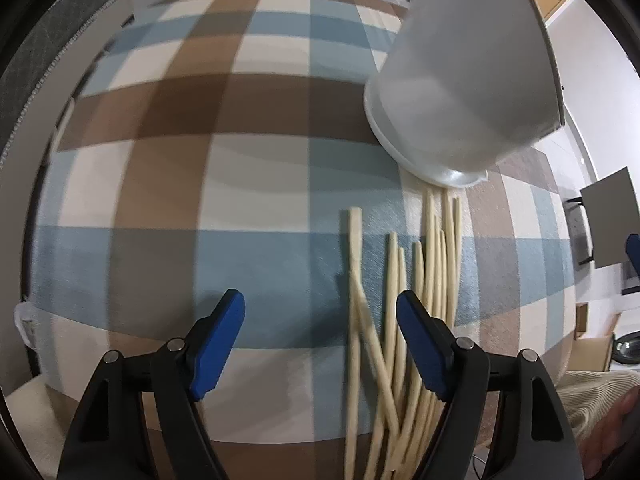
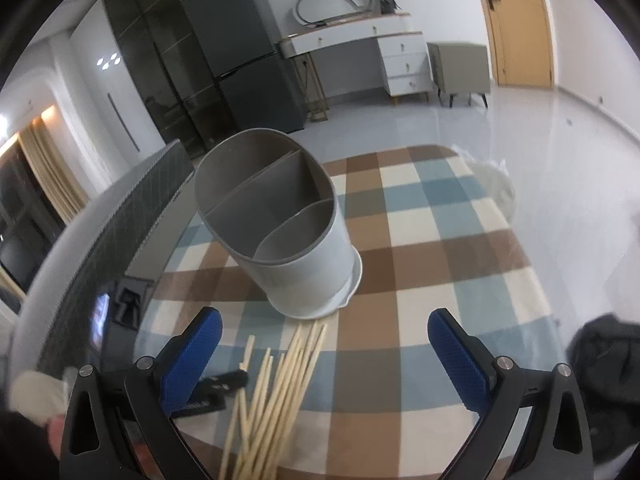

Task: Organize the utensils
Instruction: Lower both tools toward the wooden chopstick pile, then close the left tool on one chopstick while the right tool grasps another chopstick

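Observation:
Several pale wooden chopsticks (image 1: 404,320) lie in a loose bundle on the checked tablecloth (image 1: 192,184), just in front of a white utensil holder (image 1: 464,88) with grey inner compartments. My left gripper (image 1: 320,316) is open and empty, low over the cloth, its right finger beside the bundle. In the right wrist view the holder (image 2: 280,224) stands upright with three empty compartments, and the chopsticks (image 2: 276,392) lie before it. My right gripper (image 2: 324,344) is open and empty above the chopsticks' right side.
The round table's edge (image 2: 100,248) curves along the left. A dark tiled panel stands at its far left. A crumpled clear plastic bag (image 2: 496,184) lies at the table's far right edge. A dark bundle (image 2: 604,356) sits at the right.

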`<state>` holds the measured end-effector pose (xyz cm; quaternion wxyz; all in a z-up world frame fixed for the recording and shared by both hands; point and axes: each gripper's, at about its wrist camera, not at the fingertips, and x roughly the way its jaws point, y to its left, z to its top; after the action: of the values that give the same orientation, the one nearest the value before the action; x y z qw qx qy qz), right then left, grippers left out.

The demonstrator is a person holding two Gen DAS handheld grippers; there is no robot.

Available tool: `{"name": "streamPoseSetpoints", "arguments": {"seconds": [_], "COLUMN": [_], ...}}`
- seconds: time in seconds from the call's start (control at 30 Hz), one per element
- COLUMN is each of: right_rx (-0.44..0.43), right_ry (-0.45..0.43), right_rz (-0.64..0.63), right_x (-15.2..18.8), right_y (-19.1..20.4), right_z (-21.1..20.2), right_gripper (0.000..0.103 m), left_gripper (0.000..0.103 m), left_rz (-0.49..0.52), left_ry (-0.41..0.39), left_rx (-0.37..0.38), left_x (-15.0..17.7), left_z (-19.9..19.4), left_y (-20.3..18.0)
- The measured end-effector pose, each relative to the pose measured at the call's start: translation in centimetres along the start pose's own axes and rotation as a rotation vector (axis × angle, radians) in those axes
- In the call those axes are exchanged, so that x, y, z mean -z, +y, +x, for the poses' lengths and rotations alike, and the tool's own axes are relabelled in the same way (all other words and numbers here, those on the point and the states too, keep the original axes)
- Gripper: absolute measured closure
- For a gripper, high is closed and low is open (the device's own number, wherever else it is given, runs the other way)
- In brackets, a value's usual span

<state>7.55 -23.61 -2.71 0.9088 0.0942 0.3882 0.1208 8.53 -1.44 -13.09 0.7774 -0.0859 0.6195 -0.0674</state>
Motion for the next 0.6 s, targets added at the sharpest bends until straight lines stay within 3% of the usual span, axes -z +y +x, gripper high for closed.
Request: {"name": "streamPoseSetpoints", "arguments": {"seconds": [0.17,0.33,0.6], "right_rx": [0.008,0.014,0.034], "right_ry": [0.014,0.021,0.039], "right_rz": [0.004,-0.011,-0.027], "right_x": [0.1,0.2,0.6], "right_y": [0.0,0.3,0.6], "right_z": [0.1,0.0,0.4], "right_gripper": [0.000,0.000,0.000], "left_gripper": [0.050,0.091,0.103], "left_rz": [0.054,0.129,0.117], "left_ry": [-0.026,-0.035,-0.050], "left_rx": [-0.039,-0.097,-0.076], "left_x": [0.1,0.6,1.0], "left_z": [-0.2,-0.8,-1.3], "left_y": [-1.5,-3.4,-3.5]}}
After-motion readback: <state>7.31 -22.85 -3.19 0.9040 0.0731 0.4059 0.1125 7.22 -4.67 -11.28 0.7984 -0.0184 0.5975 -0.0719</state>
